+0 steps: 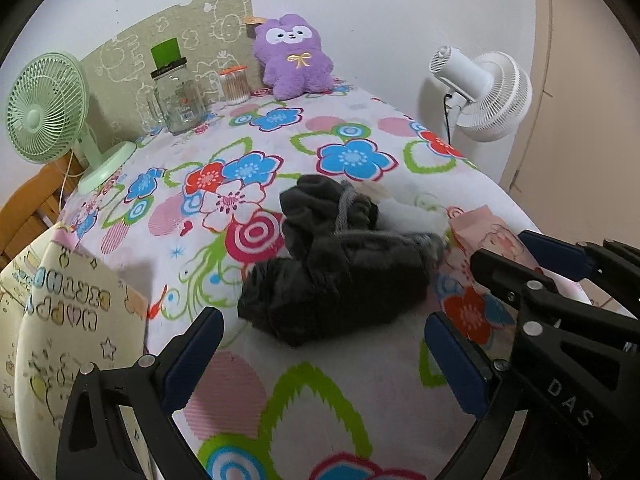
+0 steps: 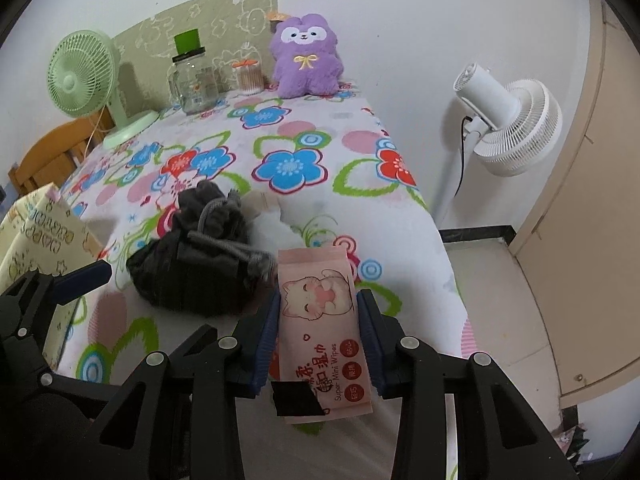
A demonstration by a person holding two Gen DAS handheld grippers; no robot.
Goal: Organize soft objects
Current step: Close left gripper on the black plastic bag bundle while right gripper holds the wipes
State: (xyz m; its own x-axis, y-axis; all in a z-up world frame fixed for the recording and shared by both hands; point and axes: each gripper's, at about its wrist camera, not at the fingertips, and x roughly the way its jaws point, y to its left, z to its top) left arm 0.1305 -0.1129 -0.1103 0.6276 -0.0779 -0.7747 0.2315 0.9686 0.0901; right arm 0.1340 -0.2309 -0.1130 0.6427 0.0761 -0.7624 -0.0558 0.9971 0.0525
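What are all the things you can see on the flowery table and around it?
wipes pack: one, pink, held above the table's near right.
dark pouch: one, dark grey, mid-table.
plush toy: one, purple, far edge by the wall.
glass jar: one, clear, green-topped, far left.
swab jar: one, orange-lidded, beside the plush toy.
green fan: one, far left.
white fan: one, right, beyond the table.
paper bag: one, cream, left edge.
left gripper: jaws open, empty.
right gripper: jaws clamp the wipes pack.

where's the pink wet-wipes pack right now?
Right wrist view: the pink wet-wipes pack sits clamped between the right gripper fingers, above the floral tablecloth, just right of the dark grey drawstring pouch.
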